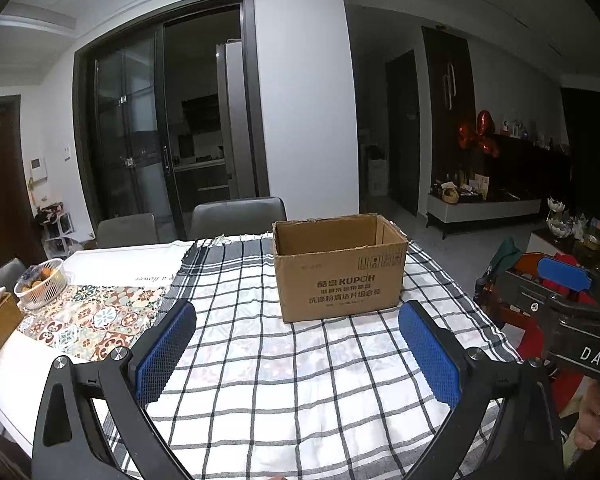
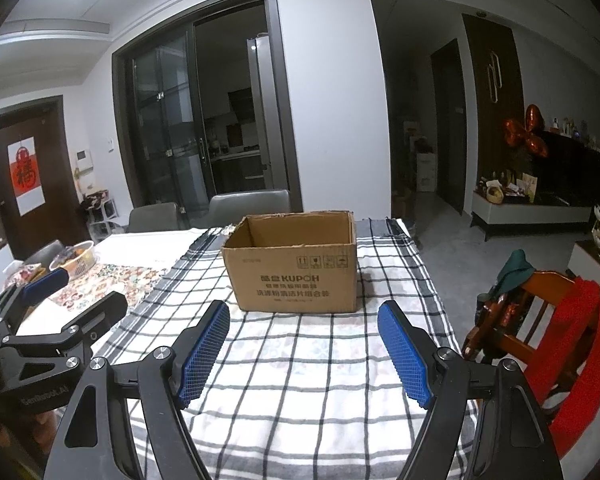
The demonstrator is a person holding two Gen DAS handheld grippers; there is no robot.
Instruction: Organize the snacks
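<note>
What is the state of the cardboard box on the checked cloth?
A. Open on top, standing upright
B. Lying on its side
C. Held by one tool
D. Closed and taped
A. The box stands upright on the checked cloth with its top open, so its inner walls show, and both tools, left and right, are open and apart from it.
</note>
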